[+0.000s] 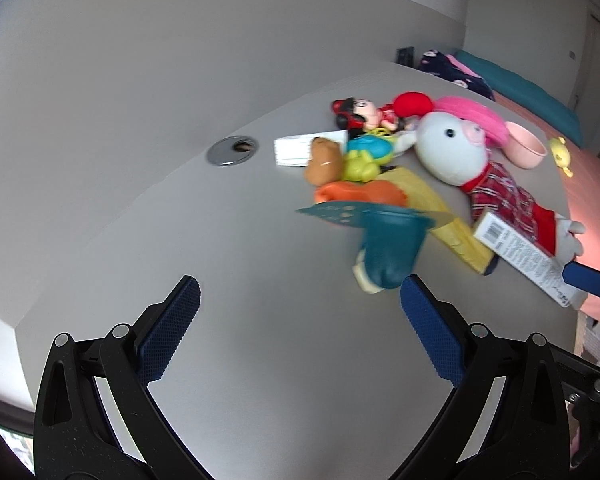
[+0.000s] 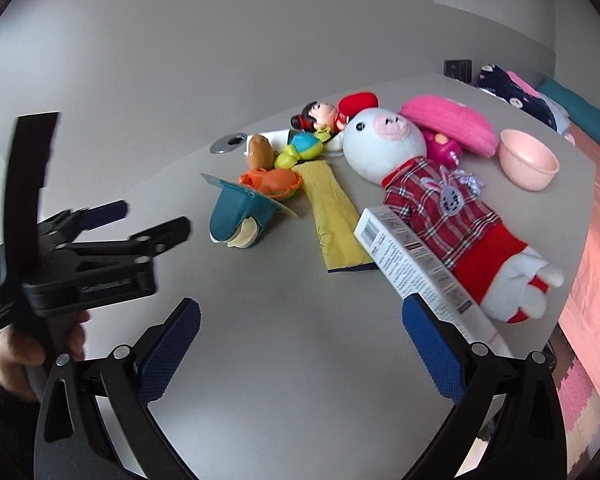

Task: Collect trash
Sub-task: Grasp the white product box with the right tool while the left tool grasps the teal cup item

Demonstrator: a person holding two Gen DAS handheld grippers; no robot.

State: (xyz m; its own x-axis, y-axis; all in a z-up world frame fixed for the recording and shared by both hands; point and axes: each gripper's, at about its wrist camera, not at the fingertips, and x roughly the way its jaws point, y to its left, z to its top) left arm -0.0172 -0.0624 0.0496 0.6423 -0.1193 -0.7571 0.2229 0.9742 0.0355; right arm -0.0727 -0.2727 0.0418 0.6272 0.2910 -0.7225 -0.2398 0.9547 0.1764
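The white carton (image 2: 416,264) with a barcode lies on the grey table (image 2: 300,360), its far end resting against the plush pig (image 2: 440,200) and its near end just beside the right gripper (image 2: 300,344), whose jaws stand wide apart with nothing between them. Its long axis runs from the barcode end, pointing away toward the toys, down toward the table's near right edge. Beside it a flat yellow packet (image 2: 332,216) lies roughly parallel, long axis also running away from the camera. A teal cup (image 2: 236,216) lies tipped on its side, mouth toward the toys. The left gripper (image 1: 300,328) is likewise spread open and empty, over bare table near the cup. Judging by this, no trash looks collected yet; carton, packet and cup all remain, and no bin is in view
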